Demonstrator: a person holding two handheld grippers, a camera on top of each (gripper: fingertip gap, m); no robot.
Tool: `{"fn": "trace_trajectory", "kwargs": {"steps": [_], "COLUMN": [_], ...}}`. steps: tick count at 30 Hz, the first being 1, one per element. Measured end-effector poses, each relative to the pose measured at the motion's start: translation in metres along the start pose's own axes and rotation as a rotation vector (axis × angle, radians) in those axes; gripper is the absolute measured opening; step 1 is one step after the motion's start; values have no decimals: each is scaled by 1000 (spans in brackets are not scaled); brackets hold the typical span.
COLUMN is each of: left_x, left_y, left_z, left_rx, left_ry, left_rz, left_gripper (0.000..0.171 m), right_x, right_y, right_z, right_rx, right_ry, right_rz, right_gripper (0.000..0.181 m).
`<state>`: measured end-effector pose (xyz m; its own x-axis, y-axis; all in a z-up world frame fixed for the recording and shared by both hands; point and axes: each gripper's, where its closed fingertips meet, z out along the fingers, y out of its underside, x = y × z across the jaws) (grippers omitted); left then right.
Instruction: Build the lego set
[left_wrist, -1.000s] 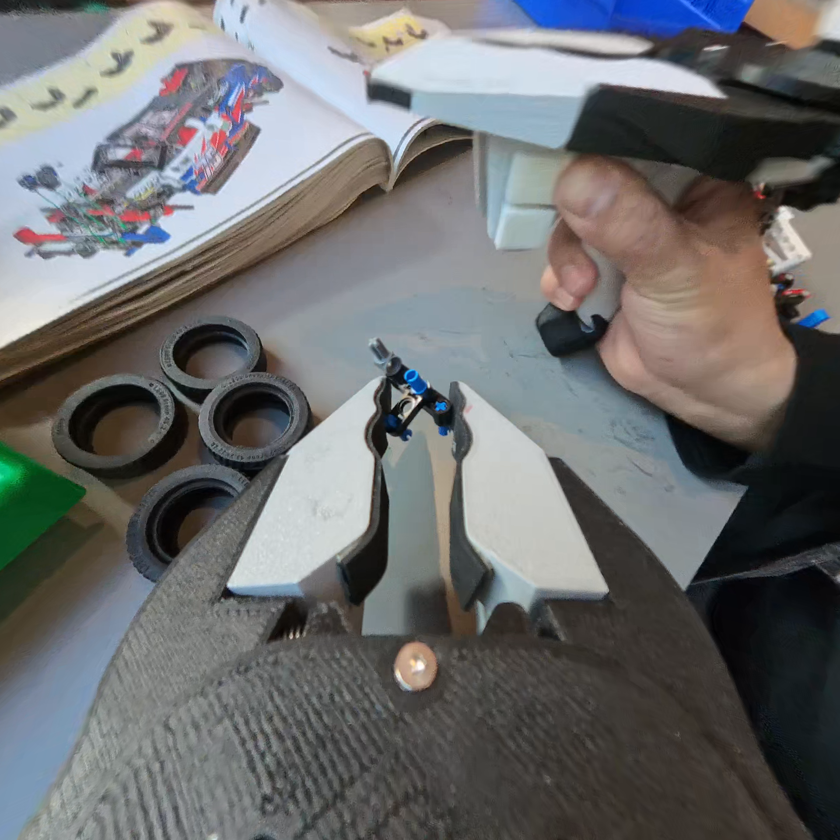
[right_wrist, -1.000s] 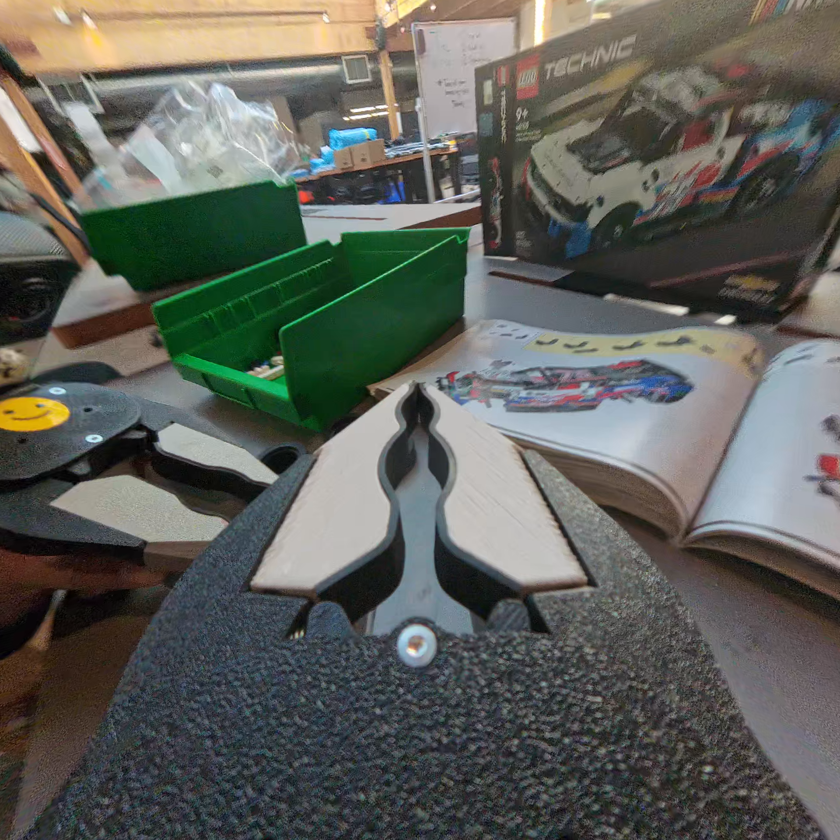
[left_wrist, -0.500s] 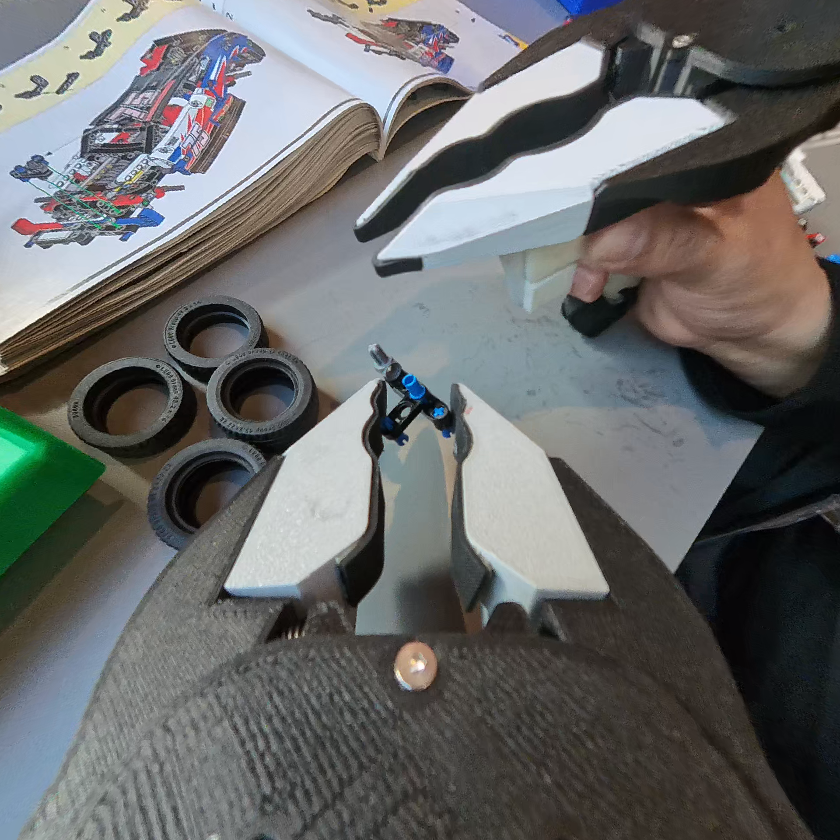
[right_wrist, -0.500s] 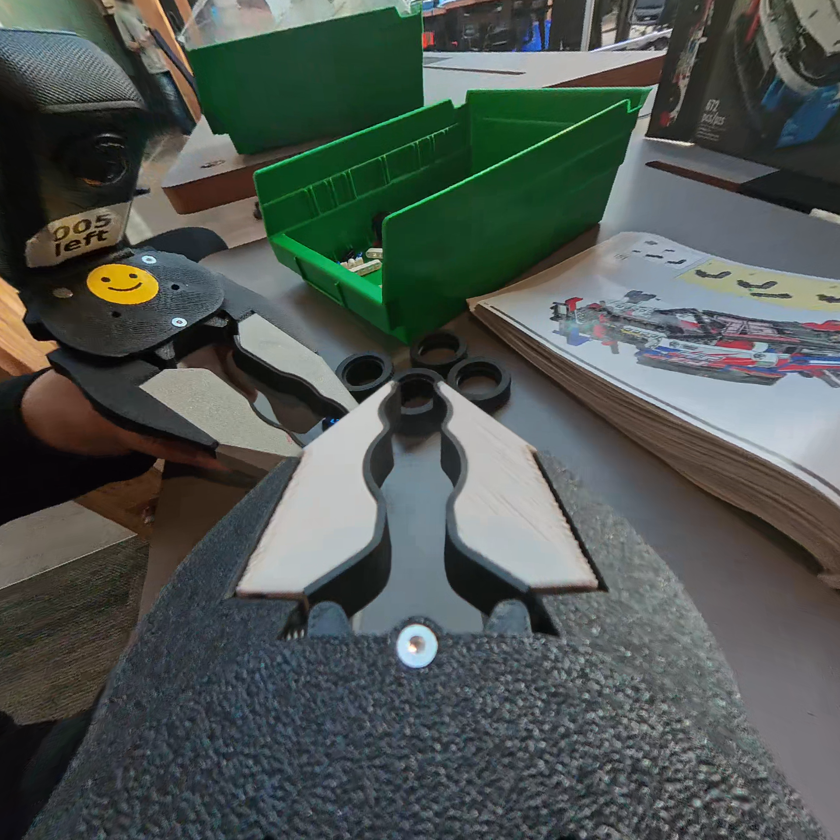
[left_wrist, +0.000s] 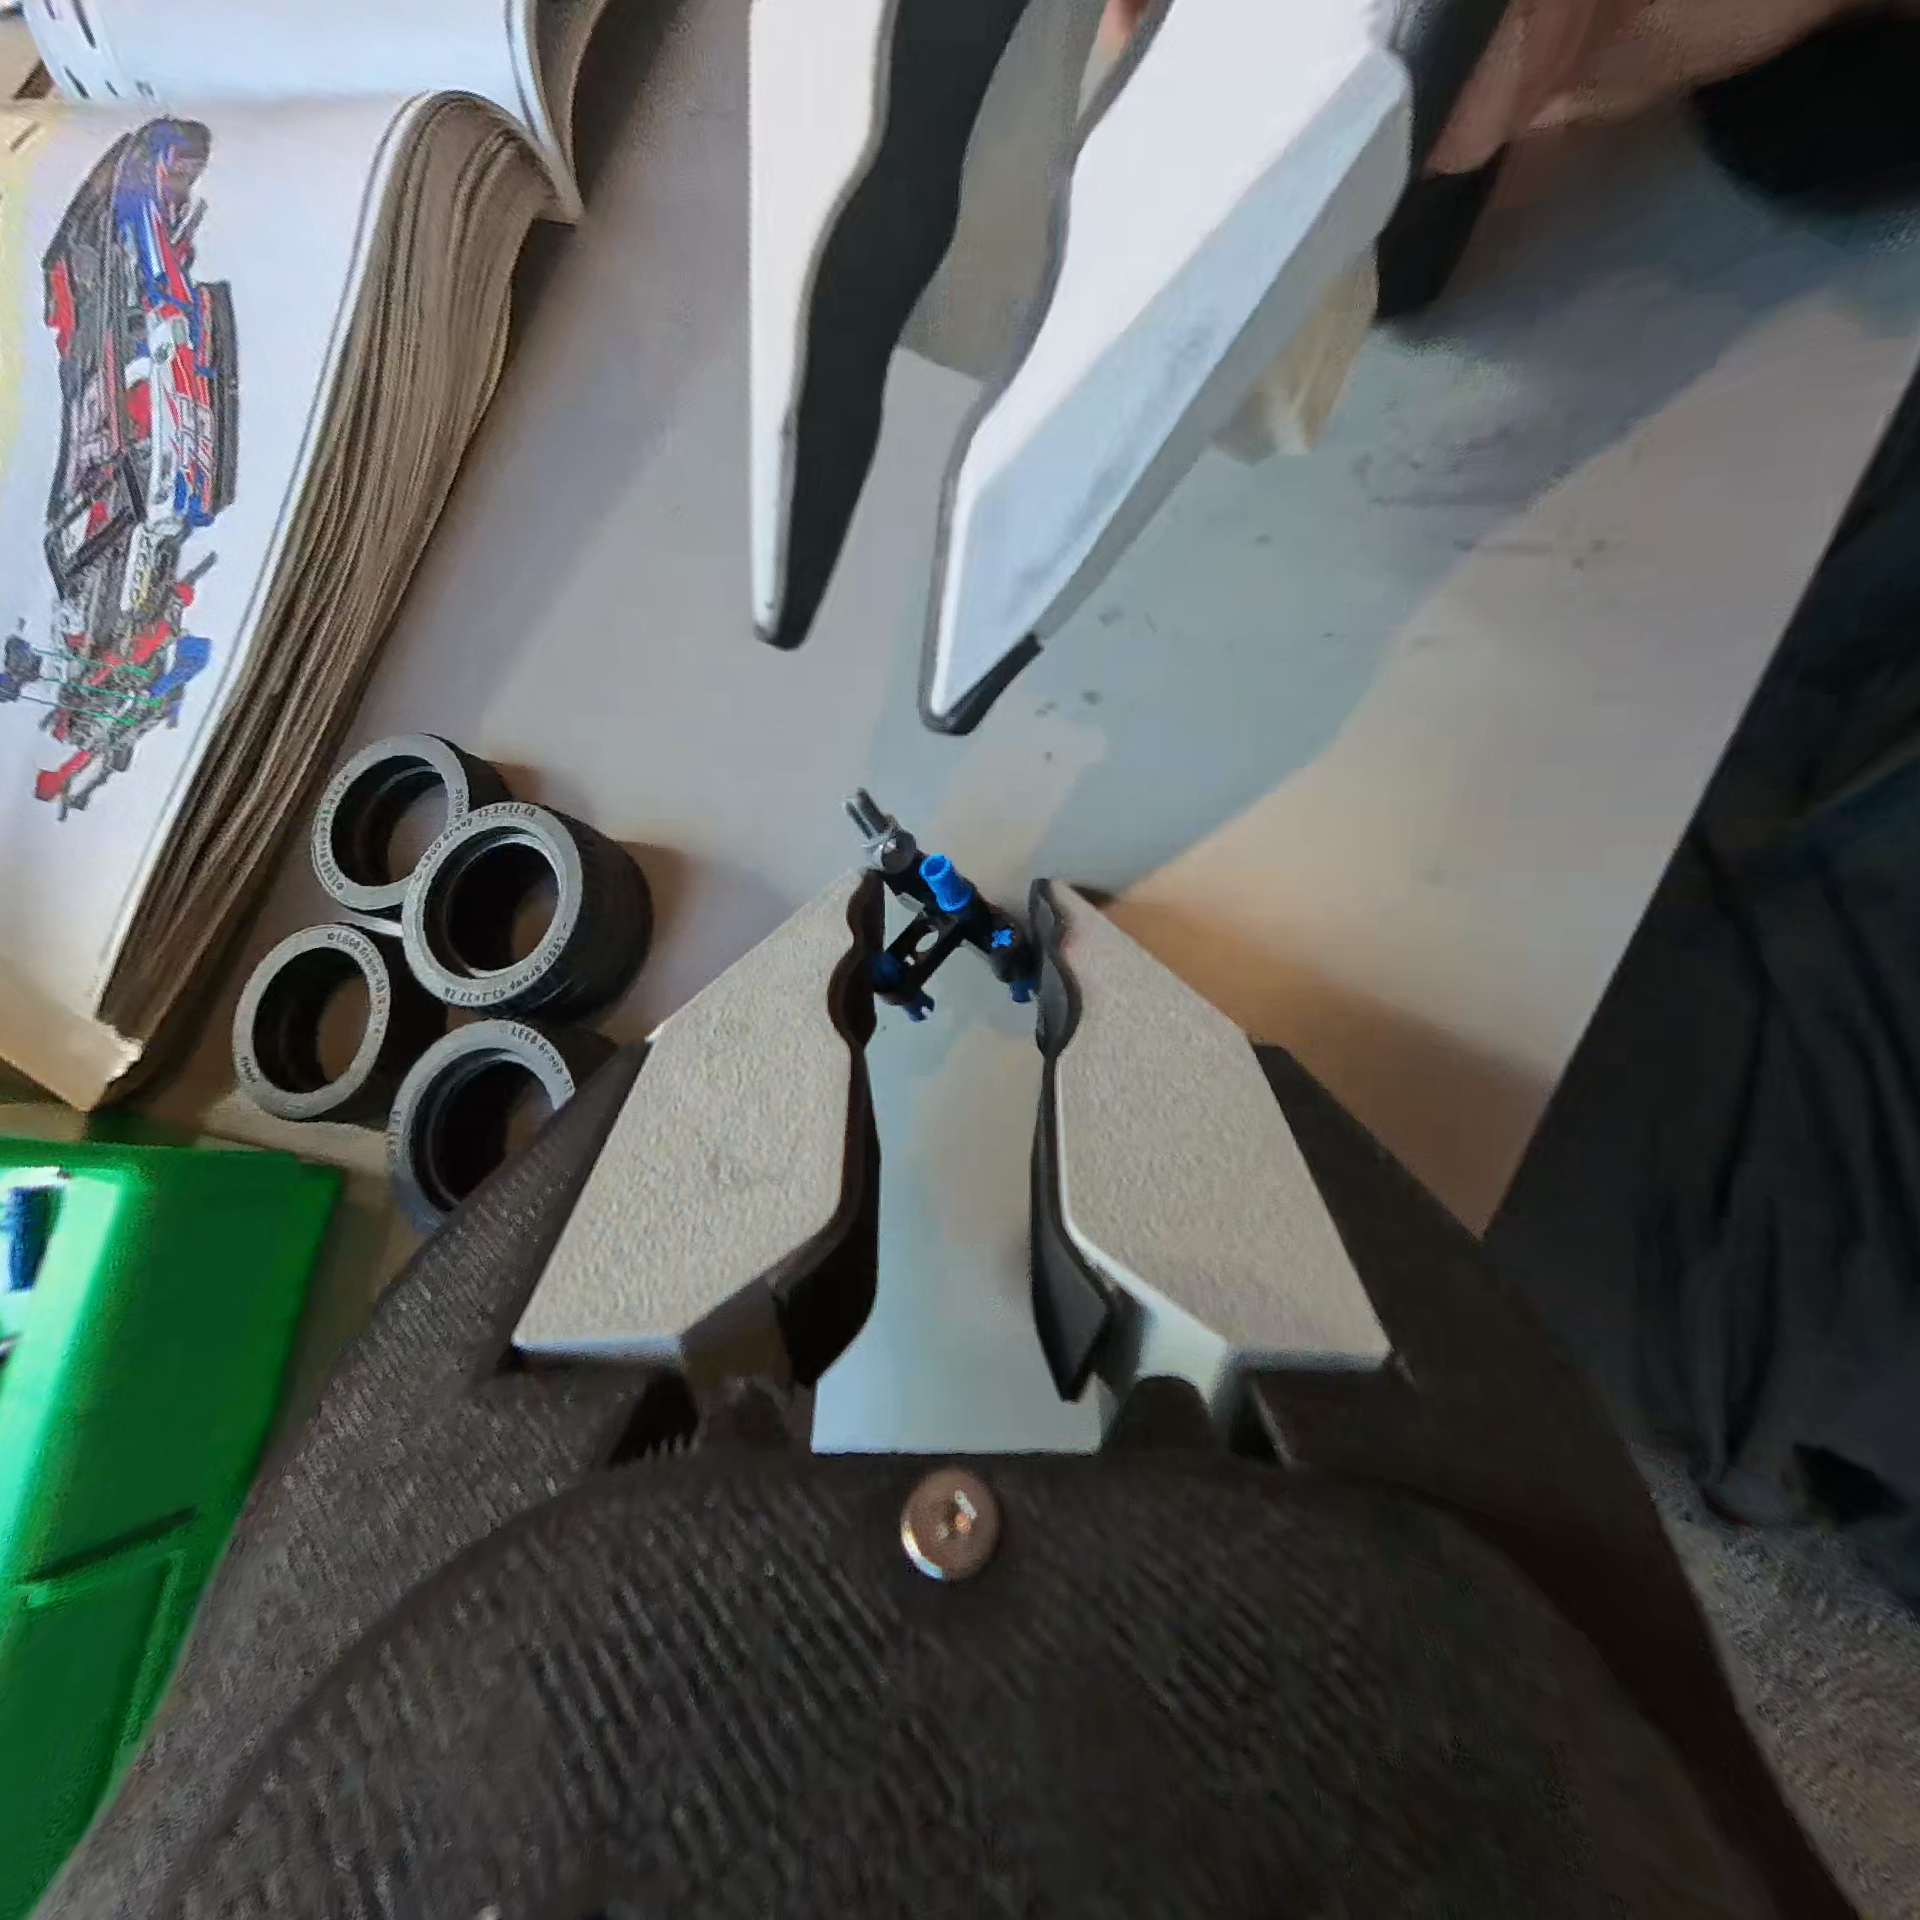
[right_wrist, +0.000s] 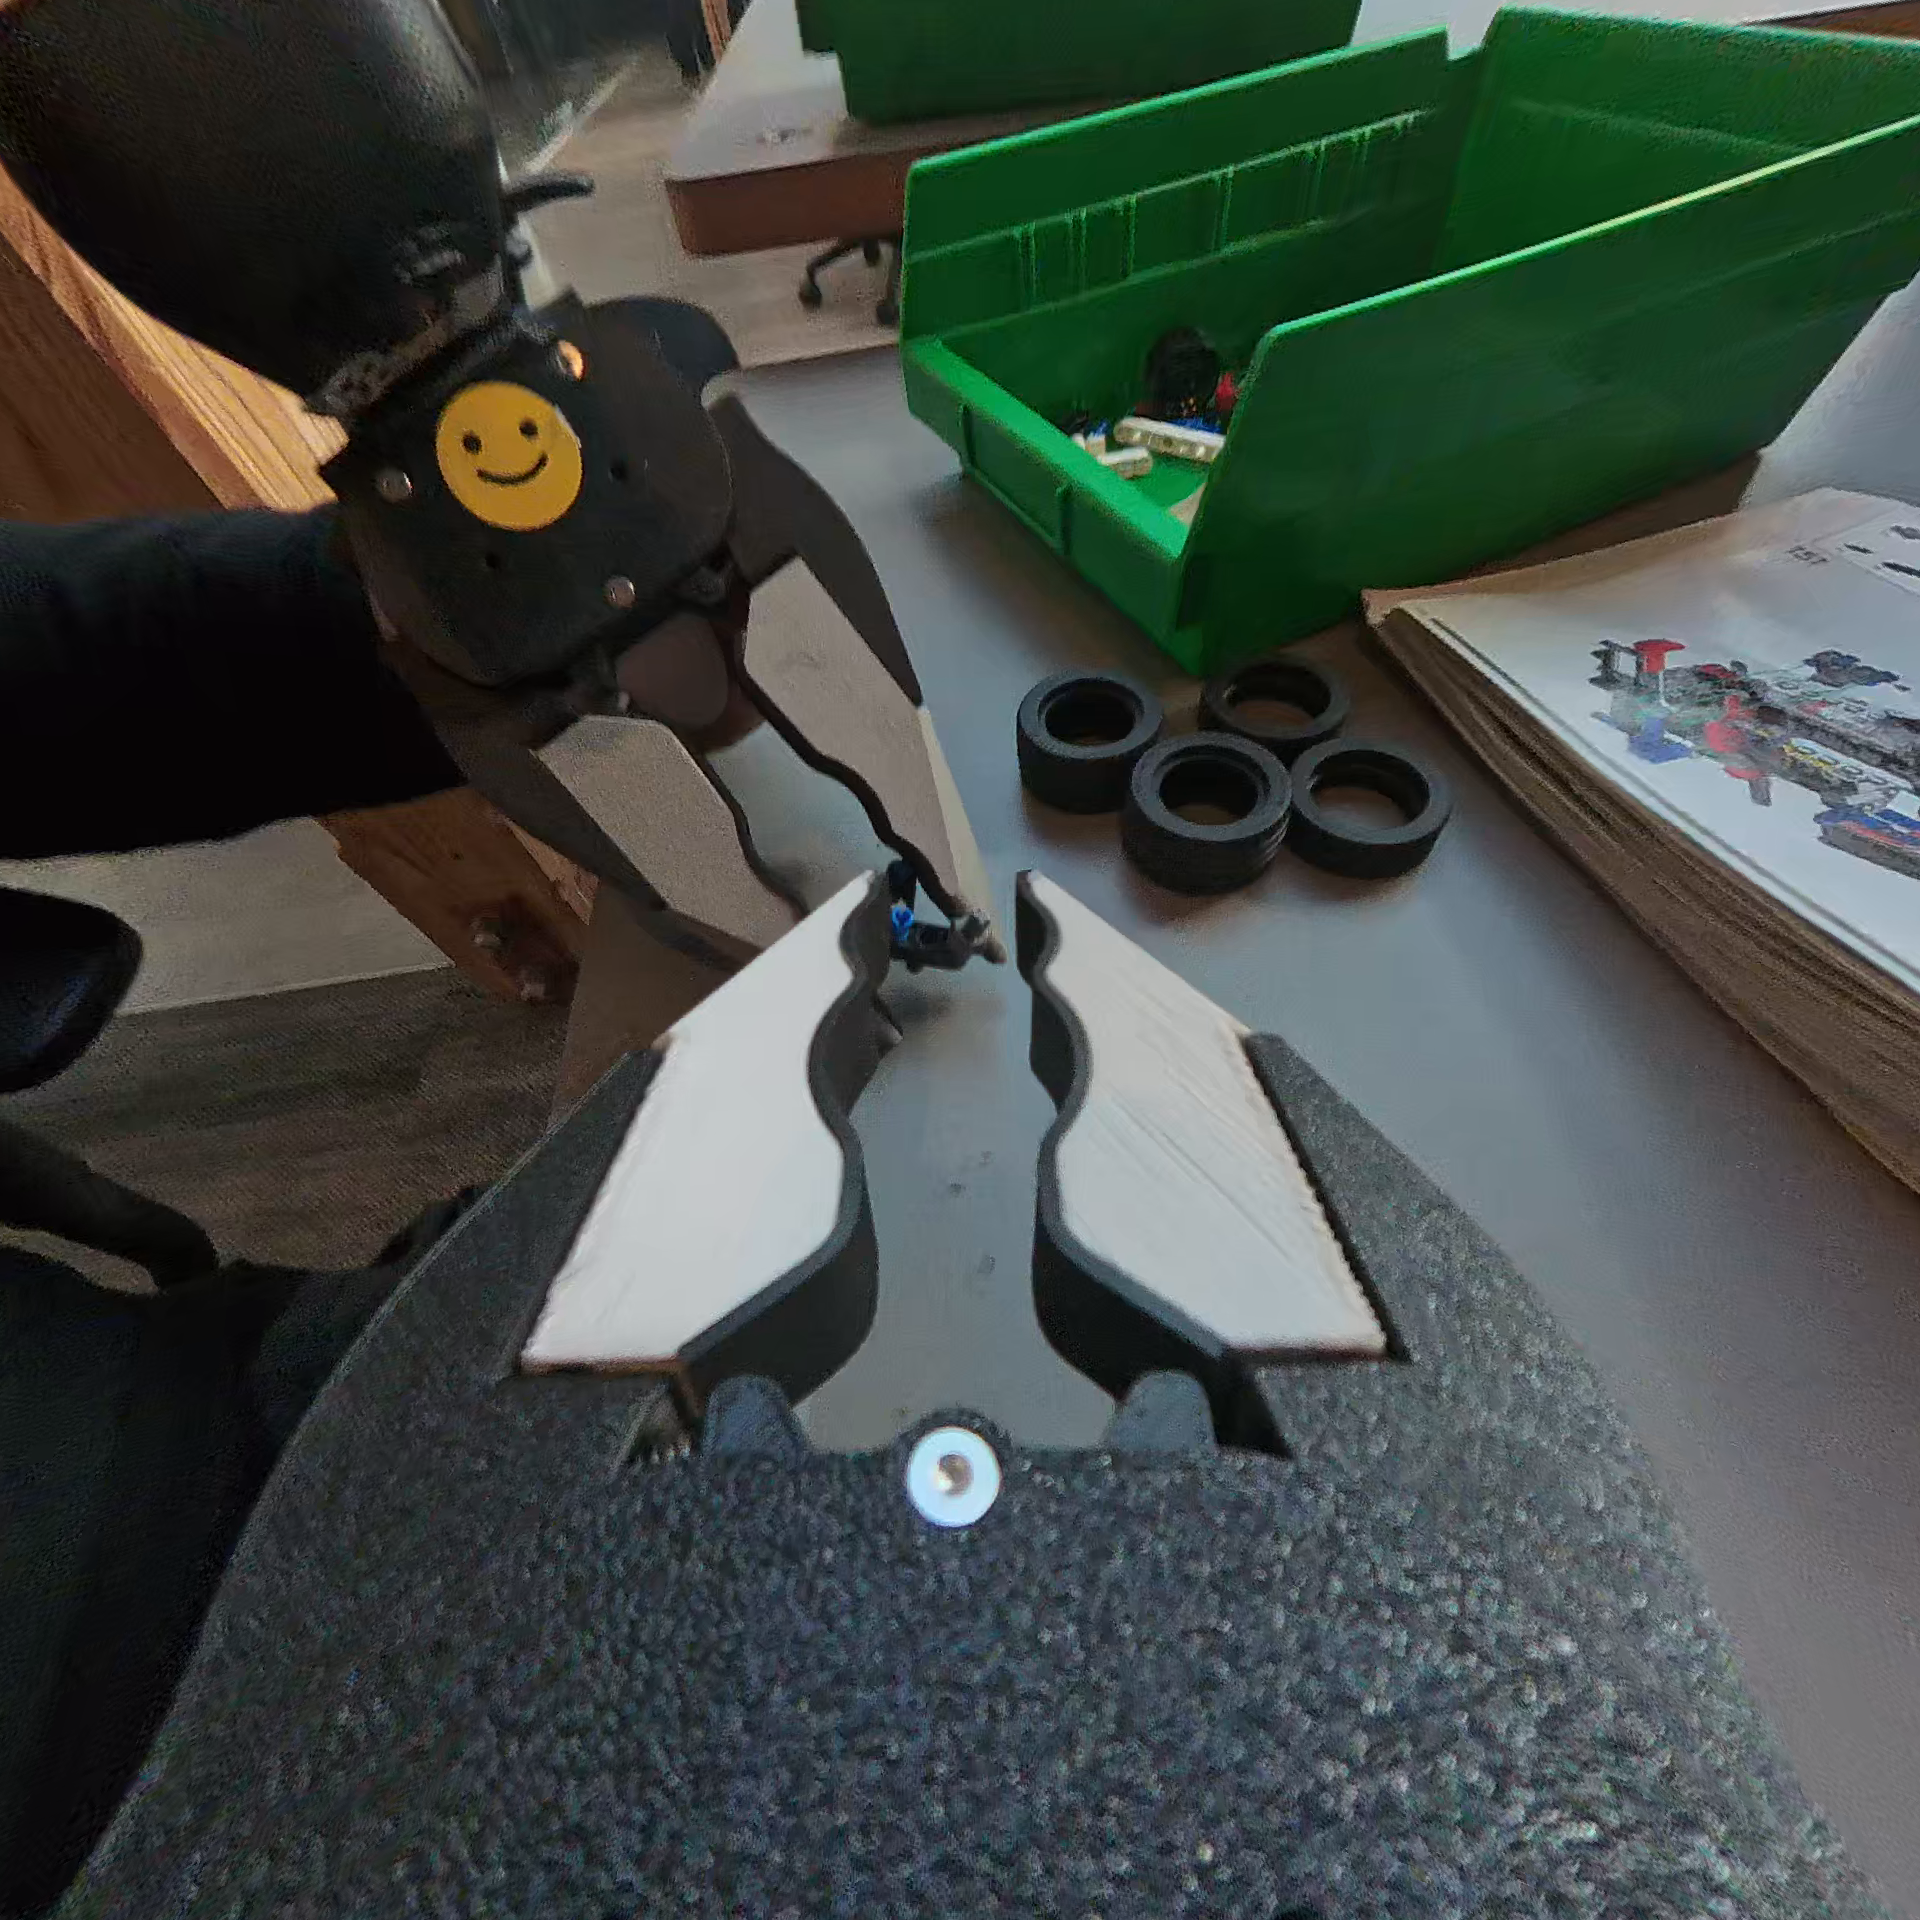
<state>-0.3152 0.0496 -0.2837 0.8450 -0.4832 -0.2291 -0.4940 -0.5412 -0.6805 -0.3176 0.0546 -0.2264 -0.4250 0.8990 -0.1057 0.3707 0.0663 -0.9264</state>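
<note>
We pinch the small black-and-blue lego assembly (left_wrist: 940, 914) at our left gripper (left_wrist: 951, 909) tips, above the counter (left_wrist: 1299, 644). Our right gripper (right_wrist: 940, 904), spread, should close gently on its protruding grey end.

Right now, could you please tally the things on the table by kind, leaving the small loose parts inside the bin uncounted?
Black tyres: 4
Green bin: 1
Instruction book: 1
Small black-and-blue lego assembly, held in the left gripper: 1
Total: 7
</note>
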Motion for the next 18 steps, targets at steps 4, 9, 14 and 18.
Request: {"fn": "trace_trajectory", "kwargs": {"steps": [4,9,14,18], "left_x": [-10,-3,0,5], "left_y": [4,1,-3,-7], "left_z": [-5,-9,-10,-8], "left_rx": [-36,-12,24,42], "left_ry": [-116,-222,-346,-356], "left_rz": [150,449,647,666], "left_gripper": [26,26,25,26], "right_x": [-2,-9,-21,-29], "right_y": [6,3,3,26], "right_z": [-4,-20,-31,-19], "right_rx": [-122,-121,-49,-158], "right_ry": [126,167,211,170], "right_rz": [-81,-225,-326,-359], "right_gripper": [19,0,34,36]}}
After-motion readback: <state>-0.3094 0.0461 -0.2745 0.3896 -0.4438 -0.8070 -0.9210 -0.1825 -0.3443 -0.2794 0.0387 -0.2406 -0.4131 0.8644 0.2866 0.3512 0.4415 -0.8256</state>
